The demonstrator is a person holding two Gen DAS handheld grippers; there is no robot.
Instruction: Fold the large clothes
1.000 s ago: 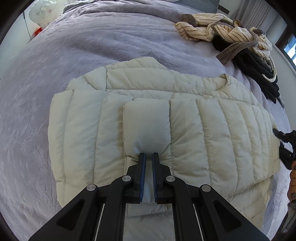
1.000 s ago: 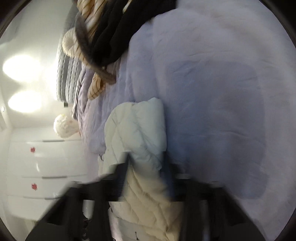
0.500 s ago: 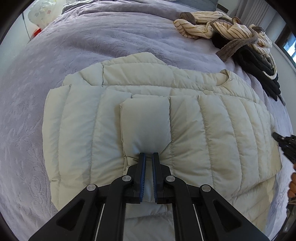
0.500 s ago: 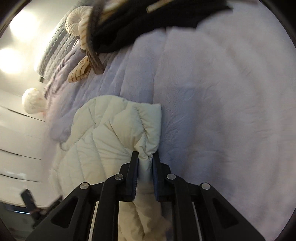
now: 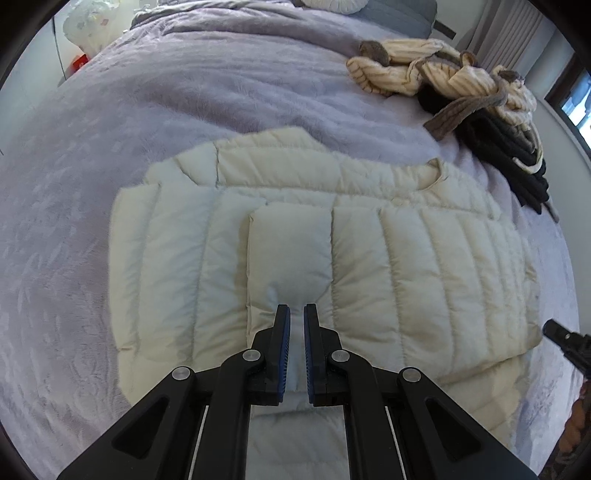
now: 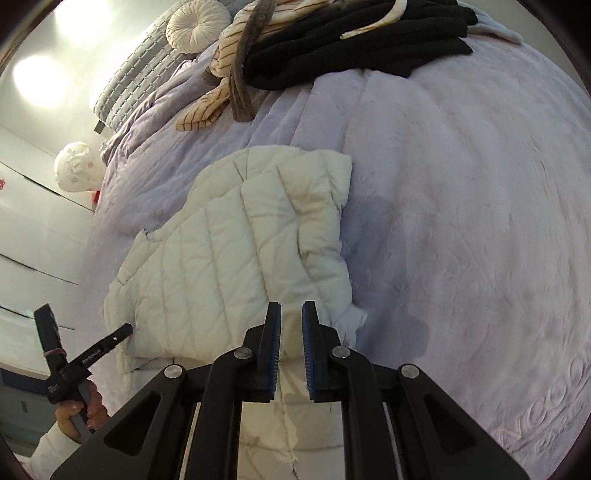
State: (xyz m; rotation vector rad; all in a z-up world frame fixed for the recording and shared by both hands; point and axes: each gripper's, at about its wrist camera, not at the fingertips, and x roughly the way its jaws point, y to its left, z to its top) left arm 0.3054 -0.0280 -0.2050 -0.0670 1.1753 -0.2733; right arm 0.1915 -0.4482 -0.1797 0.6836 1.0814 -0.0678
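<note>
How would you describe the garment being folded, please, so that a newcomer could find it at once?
Start from the lilac bedspread covering the whole bed. The cream quilted puffer jacket lies spread flat in its middle, nearer the camera than the heap of clothes by the far edge. Unlike that striped and black heap, it is pale, padded and stitched in parallel channels.

Home bedroom, lilac bedspread, round cushion by padded headboard, white wardrobe

The right tool pinches the cream puffer jacket at its near edge on the lavender bed; dark and striped clothes lie at the bed's far edge.
</note>
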